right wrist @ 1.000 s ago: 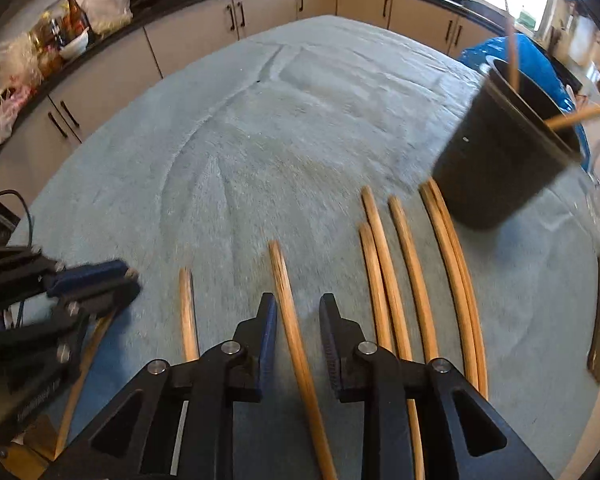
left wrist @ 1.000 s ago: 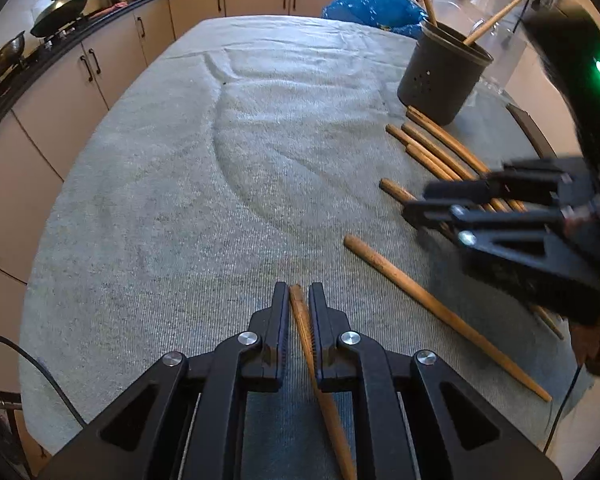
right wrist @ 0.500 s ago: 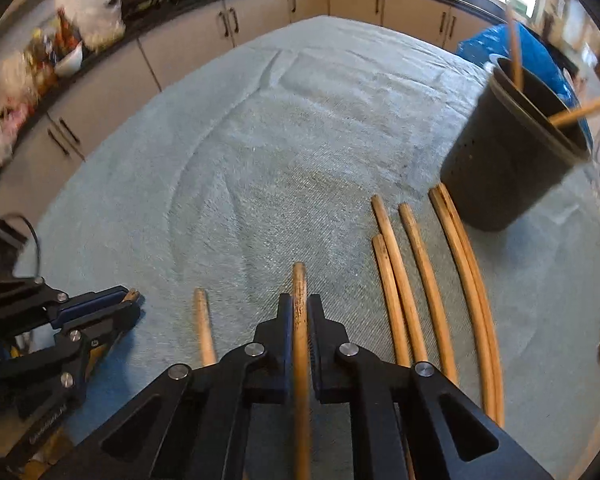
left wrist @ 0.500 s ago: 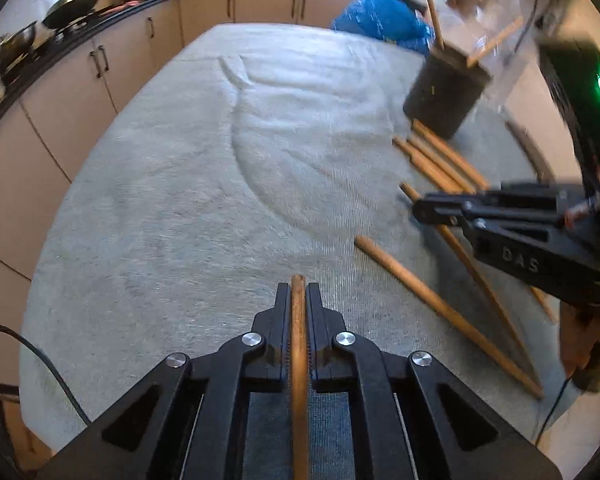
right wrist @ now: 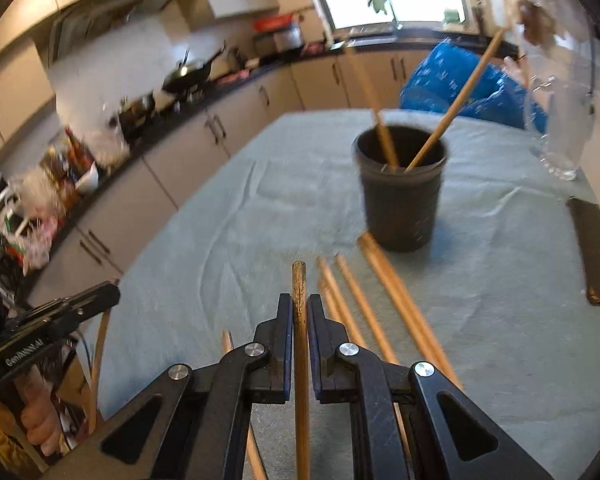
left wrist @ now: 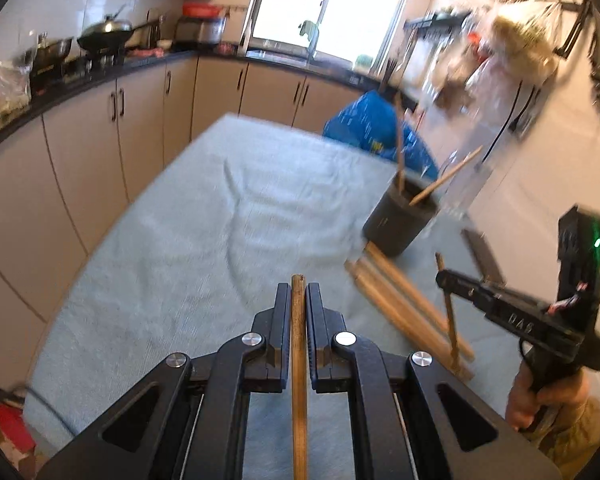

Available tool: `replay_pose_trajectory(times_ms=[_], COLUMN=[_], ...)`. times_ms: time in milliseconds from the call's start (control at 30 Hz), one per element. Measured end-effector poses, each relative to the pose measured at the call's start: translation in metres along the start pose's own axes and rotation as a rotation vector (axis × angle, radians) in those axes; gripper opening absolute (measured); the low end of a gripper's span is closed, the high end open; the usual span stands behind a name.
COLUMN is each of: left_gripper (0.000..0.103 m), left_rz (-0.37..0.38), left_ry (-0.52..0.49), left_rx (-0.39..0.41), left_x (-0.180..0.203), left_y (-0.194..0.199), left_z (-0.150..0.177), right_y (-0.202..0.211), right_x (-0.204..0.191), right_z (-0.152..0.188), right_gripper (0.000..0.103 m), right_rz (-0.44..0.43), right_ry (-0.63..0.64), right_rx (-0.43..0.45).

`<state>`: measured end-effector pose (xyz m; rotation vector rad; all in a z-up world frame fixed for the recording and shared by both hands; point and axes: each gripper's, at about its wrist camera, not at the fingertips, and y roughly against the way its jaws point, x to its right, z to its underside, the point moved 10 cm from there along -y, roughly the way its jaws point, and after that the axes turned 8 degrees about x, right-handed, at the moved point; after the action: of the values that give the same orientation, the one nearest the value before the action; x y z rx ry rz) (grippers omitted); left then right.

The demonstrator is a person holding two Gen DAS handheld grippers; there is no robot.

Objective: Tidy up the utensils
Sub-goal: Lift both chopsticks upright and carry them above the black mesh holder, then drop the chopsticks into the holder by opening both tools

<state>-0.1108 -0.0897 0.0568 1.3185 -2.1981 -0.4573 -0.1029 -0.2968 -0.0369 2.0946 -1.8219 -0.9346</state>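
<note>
My left gripper (left wrist: 298,296) is shut on a wooden chopstick (left wrist: 299,356) and holds it lifted above the table. My right gripper (right wrist: 299,306) is shut on another wooden chopstick (right wrist: 300,344), also lifted; it shows in the left wrist view (left wrist: 444,278) with the stick hanging down. A black holder cup (right wrist: 400,196) stands on the grey-blue cloth with two chopsticks in it; it shows in the left wrist view (left wrist: 400,220) too. Several loose chopsticks (right wrist: 392,300) lie in front of the cup.
A dark flat object (right wrist: 596,256) lies at the table's right edge. A clear glass jar (right wrist: 560,92) and a blue bag (right wrist: 460,80) are behind the cup. Kitchen cabinets (left wrist: 100,136) run along the left and far sides.
Both grippers closed on a chopstick each and lifted them off the cloth. Both views tilted up from the table toward the cup and the kitchen.
</note>
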Motion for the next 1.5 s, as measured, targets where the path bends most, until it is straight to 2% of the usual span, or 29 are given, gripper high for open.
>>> replay_pose_trajectory(times_ms=[233, 467, 700, 867, 967, 1133, 1333, 1500], left_gripper=[0.006, 0.006, 0.006, 0.006, 0.006, 0.006, 0.006, 0.007], left_rz=[0.059, 0.111, 0.165, 0.181, 0.171, 0.145, 0.110, 0.081], left_ry=[0.011, 0.025, 0.024, 0.056, 0.077, 0.065, 0.017, -0.013], left_rx=[0.125, 0.256, 0.365, 0.419, 0.428, 0.434, 0.450, 0.413], left_x=[0.037, 0.085, 0.128, 0.144, 0.150, 0.161, 0.166, 0.163], left_y=[0.003, -0.027, -0.058, -0.089, -0.115, -0.150, -0.177, -0.195], left_z=[-0.062, -0.139, -0.210, -0.248, -0.257, -0.263, -0.254, -0.237], right_y=[0.037, 0.062, 0.084, 0.097, 0.093, 0.070, 0.035, 0.014], right_x=[0.020, 0.040, 0.056, 0.073, 0.084, 0.100, 0.116, 0.119], right_z=[-0.054, -0.116, -0.183, -0.228, -0.247, -0.247, -0.224, -0.207], right_gripper=[0.008, 0.008, 0.008, 0.008, 0.008, 0.008, 0.008, 0.008], right_rz=[0.023, 0.053, 0.027, 0.026, 0.082, 0.124, 0.126, 0.110], right_ry=[-0.075, -0.116, -0.152, -0.176, -0.164, -0.164, -0.181, -0.195], right_rx=[0.177, 0.331, 0.423, 0.494, 0.537, 0.549, 0.474, 0.416])
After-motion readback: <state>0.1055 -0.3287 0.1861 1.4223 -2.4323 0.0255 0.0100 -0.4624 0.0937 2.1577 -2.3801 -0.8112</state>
